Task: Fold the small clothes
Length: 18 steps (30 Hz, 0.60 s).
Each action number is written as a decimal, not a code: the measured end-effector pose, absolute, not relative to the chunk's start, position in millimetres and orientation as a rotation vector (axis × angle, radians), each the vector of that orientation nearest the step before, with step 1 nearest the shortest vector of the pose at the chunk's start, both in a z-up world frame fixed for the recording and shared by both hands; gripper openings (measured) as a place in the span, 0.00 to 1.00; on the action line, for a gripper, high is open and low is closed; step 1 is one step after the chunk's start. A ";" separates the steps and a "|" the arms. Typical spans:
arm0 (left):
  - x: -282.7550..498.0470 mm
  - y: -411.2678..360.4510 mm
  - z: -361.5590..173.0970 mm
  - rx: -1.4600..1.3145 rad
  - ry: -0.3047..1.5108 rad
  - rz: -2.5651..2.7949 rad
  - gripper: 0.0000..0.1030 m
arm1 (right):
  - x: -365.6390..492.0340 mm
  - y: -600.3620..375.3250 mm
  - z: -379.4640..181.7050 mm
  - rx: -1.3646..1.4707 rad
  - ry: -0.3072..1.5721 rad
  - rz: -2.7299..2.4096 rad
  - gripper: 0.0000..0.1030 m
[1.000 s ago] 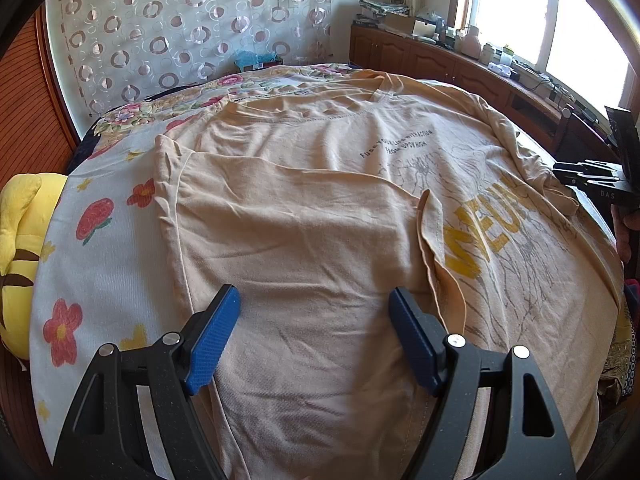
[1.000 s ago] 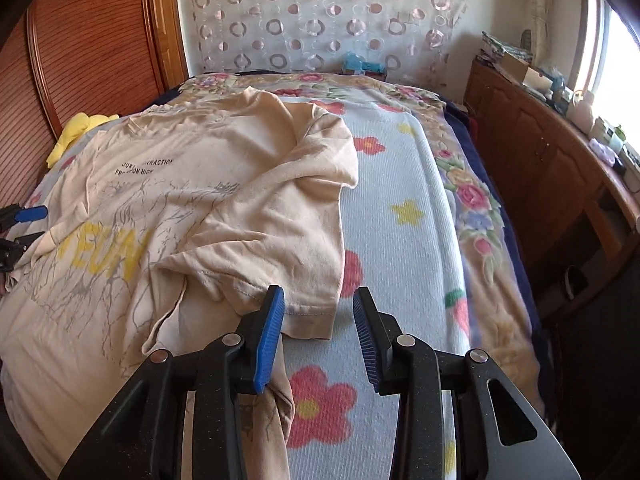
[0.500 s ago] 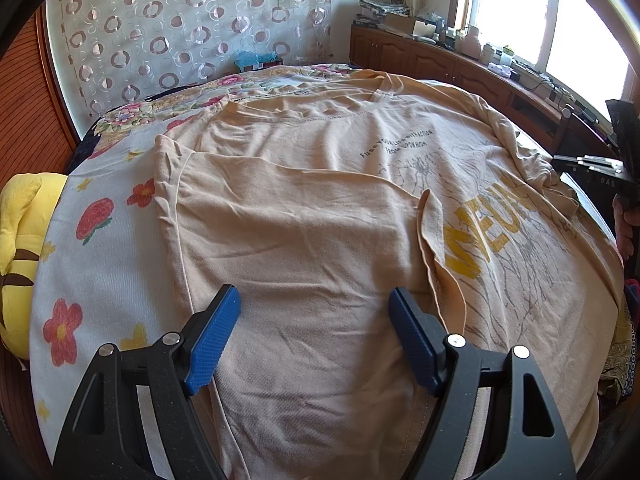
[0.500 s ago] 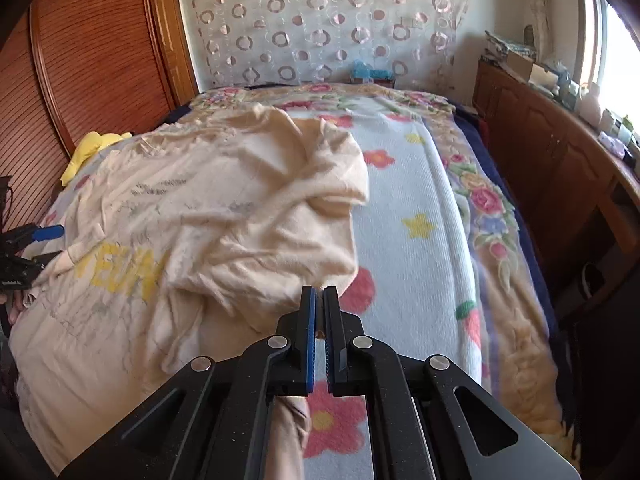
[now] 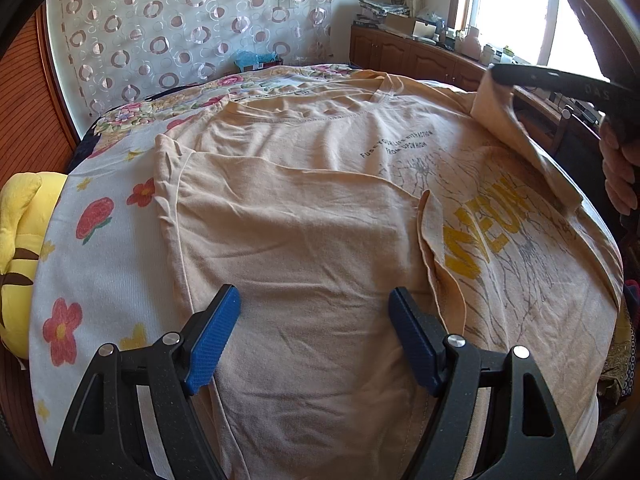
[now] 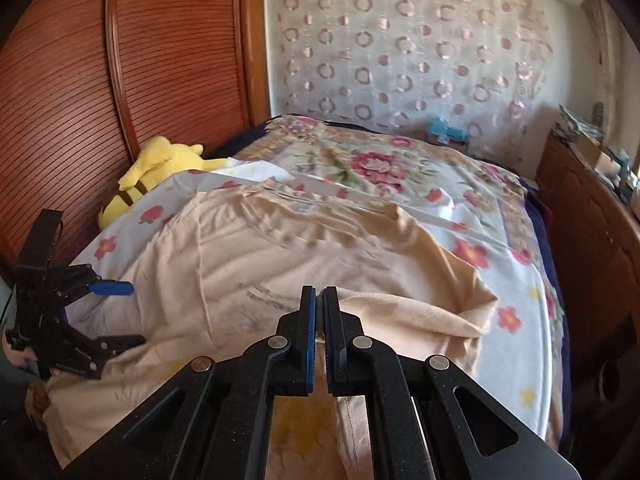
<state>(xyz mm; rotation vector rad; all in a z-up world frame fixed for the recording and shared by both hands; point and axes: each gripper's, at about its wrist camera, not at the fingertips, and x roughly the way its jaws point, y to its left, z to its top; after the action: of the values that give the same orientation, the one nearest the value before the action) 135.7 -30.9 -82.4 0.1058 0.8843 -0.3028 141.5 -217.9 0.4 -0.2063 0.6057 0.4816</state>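
Beige T-shirt (image 5: 320,216) lies front-up across the bed (image 5: 100,248), collar toward the far curtain (image 5: 192,36). Its left side is already folded in over the chest, with the edge of that flap standing up beside the yellow print.

Right gripper (image 6: 319,312) has its jaws together, pinching cloth: fabric hangs out below the pads, and in the left wrist view the shirt's right edge is lifted off the bed under the black fingers, a hand (image 5: 618,172) behind them. Left gripper (image 5: 314,336) has its jaws apart, nothing between them, hovering low over the folded flap (not pressing it, as far as I can tell).

Risks from here:
- Bite looks thin, right at the hem. A quick pull across could slip the cloth out of the pads and drop the fold halfway.
- Nothing pins the shirt down. Dragging the right side over could pull the whole shirt, or undo the left flap.
- The raised flap edge near the print could get trapped under the incoming layer and leave a lump.
- Cloth already bunches on the right side near the sleeve, so the crease may land crooked.

Writing: 2 small dark lines on the chest, roughly "FUS… …TRACTION / FROM UPON HIGH", only partly legible. Big yellow letters below, possibly "MEUN", partly covered by the flap. White "OAS" shows on the right gripper's body. Yellow plush toy (image 5: 18,248) sits at the bed's left edge.
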 end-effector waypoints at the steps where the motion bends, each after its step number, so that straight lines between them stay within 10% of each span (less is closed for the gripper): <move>1: 135.8 -30.7 -82.3 0.105 0.884 -0.303 0.75 | 143.7 -211.5 0.4 -0.213 0.605 0.486 0.03; 5: 135.6 -30.9 -82.5 0.105 0.884 -0.303 0.75 | 155.8 -204.6 -0.3 -0.222 0.624 0.477 0.17; 18: 135.6 -30.3 -82.5 0.105 0.884 -0.303 0.75 | 107.6 -262.9 -34.8 -0.203 0.698 0.392 0.19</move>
<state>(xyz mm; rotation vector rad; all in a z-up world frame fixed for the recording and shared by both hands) 135.6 -30.3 -82.5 0.1052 0.8837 -0.3029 107.6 -262.9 -34.8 -0.2025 0.6978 0.3922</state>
